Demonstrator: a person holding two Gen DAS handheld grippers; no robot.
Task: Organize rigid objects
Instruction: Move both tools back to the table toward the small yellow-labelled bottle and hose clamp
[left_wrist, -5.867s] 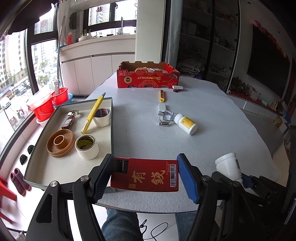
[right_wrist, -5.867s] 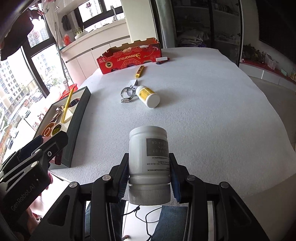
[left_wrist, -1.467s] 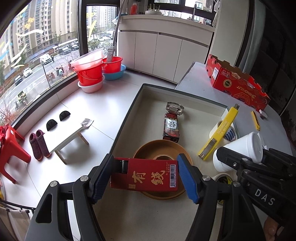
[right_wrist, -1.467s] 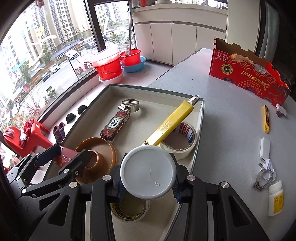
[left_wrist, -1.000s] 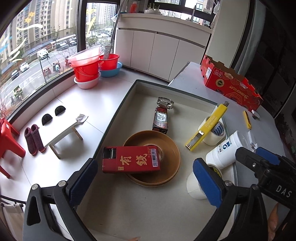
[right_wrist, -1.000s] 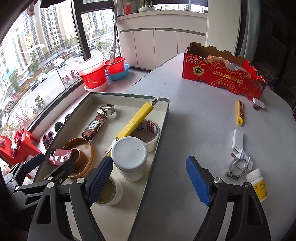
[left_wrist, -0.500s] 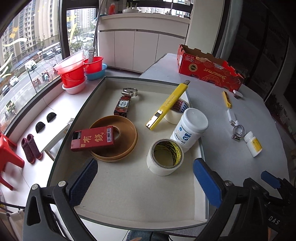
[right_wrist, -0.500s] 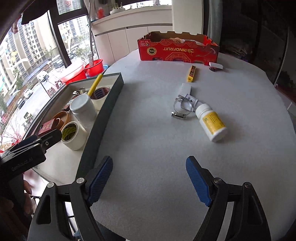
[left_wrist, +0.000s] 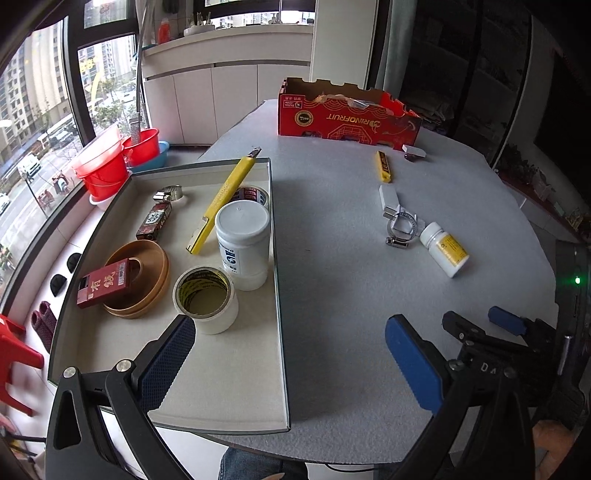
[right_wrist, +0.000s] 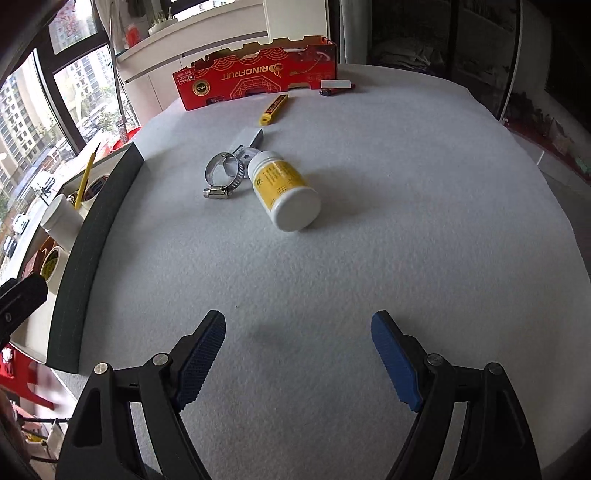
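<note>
A grey tray (left_wrist: 275, 295) on the table's left holds a white jar (left_wrist: 242, 243), a red box (left_wrist: 105, 282) on a brown ring (left_wrist: 147, 284), tape rolls (left_wrist: 205, 299), a yellow knife (left_wrist: 223, 197) and a hose clamp (left_wrist: 170, 192). My left gripper (left_wrist: 290, 360) hangs open over the tray's near right edge, empty. On the grey felt lie a yellow-labelled white bottle (right_wrist: 282, 190), a hose clamp (right_wrist: 223, 173), a white block (right_wrist: 249, 138) and a small yellow cutter (right_wrist: 273, 107). My right gripper (right_wrist: 299, 356) is open and empty, short of the bottle.
A red cardboard fruit box (right_wrist: 255, 79) stands at the table's far edge, with a small white piece (right_wrist: 334, 84) beside it. Red buckets (left_wrist: 105, 166) and a red stool (left_wrist: 13, 360) are on the floor left of the table. The tray's dark wall (right_wrist: 99, 229) shows at the right wrist view's left.
Both grippers have swung right, away from the tray toward the felt. The right gripper has come lower and closer to the yellow-labelled bottle. Both stay open.
</note>
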